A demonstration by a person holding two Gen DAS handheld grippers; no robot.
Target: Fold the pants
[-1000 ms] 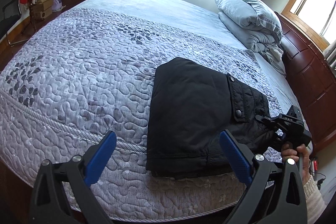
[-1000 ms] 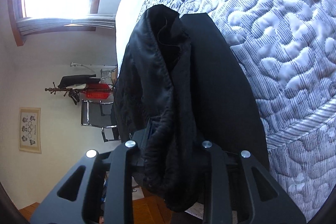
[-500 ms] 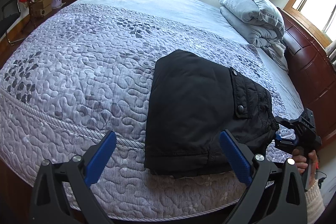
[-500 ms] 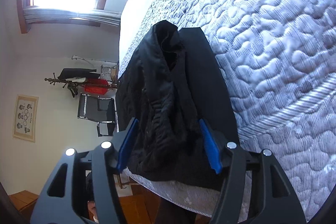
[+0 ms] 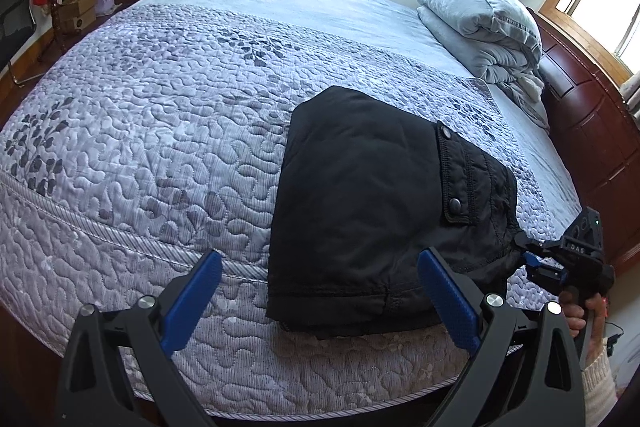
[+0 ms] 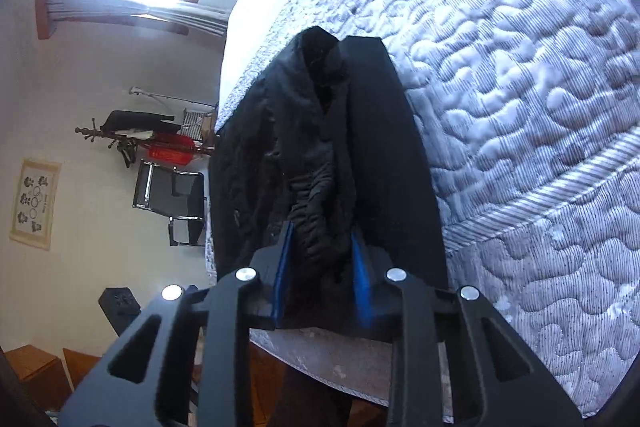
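A bed (image 5: 168, 131) carries everything here, covered by a grey quilted spread (image 5: 120, 187) with a leaf pattern and a corded seam along its near edge. Black folded pants (image 5: 360, 195) lie flat on the spread near that edge, one snap-flap pocket facing up. Beyond the pants, beside the dark wooden headboard (image 5: 592, 131), a folded pale blue duvet (image 5: 480, 27) sits on the plain sheet.

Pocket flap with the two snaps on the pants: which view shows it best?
The left wrist view: the pocket flap faces the camera atop the folded pants, both snaps visible. The right wrist view sees the pants edge-on, bunched between the right gripper pads; no flap discernible.
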